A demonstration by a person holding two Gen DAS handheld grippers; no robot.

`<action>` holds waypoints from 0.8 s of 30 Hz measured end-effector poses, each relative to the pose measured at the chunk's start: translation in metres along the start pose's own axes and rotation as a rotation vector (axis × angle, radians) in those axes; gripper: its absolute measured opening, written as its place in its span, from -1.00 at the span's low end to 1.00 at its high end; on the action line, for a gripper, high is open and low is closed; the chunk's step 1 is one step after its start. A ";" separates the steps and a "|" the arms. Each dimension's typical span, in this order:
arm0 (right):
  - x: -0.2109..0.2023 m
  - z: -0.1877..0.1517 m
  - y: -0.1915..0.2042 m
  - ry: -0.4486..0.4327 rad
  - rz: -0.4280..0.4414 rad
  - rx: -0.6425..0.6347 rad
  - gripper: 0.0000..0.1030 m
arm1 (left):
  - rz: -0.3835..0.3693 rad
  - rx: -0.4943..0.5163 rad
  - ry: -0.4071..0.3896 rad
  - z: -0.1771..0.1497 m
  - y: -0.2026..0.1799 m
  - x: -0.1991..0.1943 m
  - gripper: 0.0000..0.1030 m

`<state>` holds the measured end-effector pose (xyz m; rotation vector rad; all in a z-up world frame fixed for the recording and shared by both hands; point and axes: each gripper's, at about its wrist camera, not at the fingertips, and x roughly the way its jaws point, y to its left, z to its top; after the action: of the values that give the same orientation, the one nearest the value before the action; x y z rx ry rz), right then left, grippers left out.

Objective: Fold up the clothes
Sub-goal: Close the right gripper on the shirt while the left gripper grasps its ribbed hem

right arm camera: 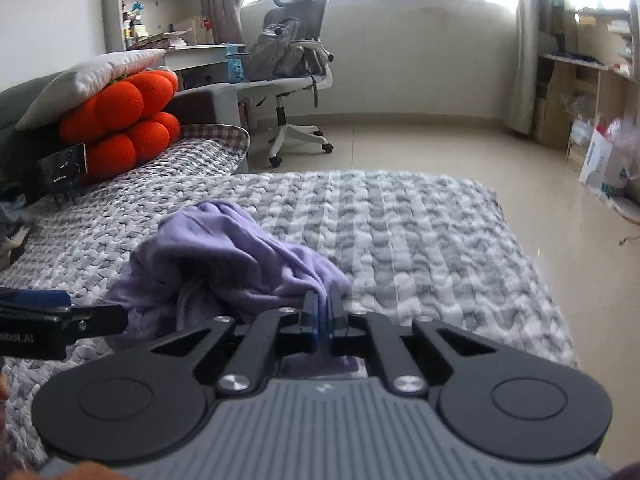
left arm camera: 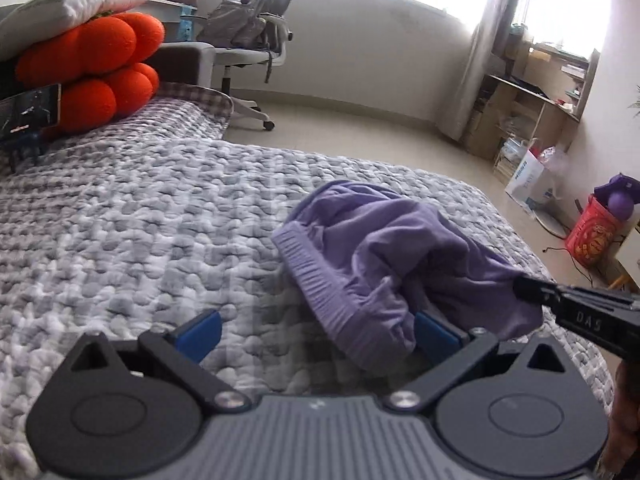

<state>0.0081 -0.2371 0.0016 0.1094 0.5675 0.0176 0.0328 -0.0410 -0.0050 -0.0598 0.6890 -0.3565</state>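
A crumpled purple garment [left arm camera: 380,248] with a ribbed waistband [left arm camera: 316,280] lies on the grey knitted bed cover [left arm camera: 140,220]. My left gripper [left arm camera: 316,332] is open and low over the cover; the waistband's near end lies by its right blue pad [left arm camera: 432,334] without being pinched. My right gripper [right arm camera: 325,314] is shut on an edge of the purple garment [right arm camera: 224,252], and cloth bunches in front of its blue pads. In the left wrist view the right gripper's tip [left arm camera: 524,288] comes in from the right with the fabric pulled toward it.
An orange ball cushion [left arm camera: 92,76] under a white pillow [left arm camera: 68,4] and a phone on a stand [left arm camera: 30,112] sit at the bed's far left. Beyond the bed are an office chair with a backpack [left arm camera: 256,32], tiled floor, shelves [left arm camera: 532,96] and bags on the right.
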 end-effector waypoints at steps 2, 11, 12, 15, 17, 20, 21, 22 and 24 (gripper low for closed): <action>0.002 -0.003 -0.006 0.010 0.012 0.032 -0.75 | -0.019 0.009 -0.004 0.003 -0.004 0.005 0.99; 0.016 -0.011 -0.007 0.048 0.019 0.027 -0.75 | -0.100 -0.084 0.054 0.016 0.009 0.046 -0.08; 0.020 -0.012 -0.005 0.052 0.016 0.016 -0.74 | -0.115 -0.100 0.046 0.017 0.014 0.044 -0.18; 0.023 -0.013 0.005 0.040 0.008 -0.043 -0.70 | -0.094 -0.093 -0.013 0.022 0.024 0.028 -0.63; 0.024 -0.012 0.012 0.030 0.006 -0.087 -0.71 | -0.078 -0.101 -0.051 0.028 0.034 0.014 -0.67; 0.020 -0.006 0.023 0.001 0.043 -0.108 -0.77 | -0.049 -0.107 -0.112 0.035 0.048 -0.011 -0.71; 0.017 -0.005 0.027 -0.010 0.053 -0.116 -0.78 | -0.035 -0.106 -0.135 0.036 0.052 -0.020 -0.71; 0.015 -0.003 0.031 -0.020 0.060 -0.124 -0.79 | -0.020 -0.104 -0.158 0.038 0.055 -0.030 -0.71; 0.009 -0.001 0.037 -0.043 0.081 -0.134 -0.79 | -0.003 -0.108 -0.194 0.041 0.063 -0.047 -0.72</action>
<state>0.0158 -0.1995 -0.0002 0.0021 0.5172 0.1317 0.0440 0.0314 0.0451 -0.1953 0.5157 -0.3121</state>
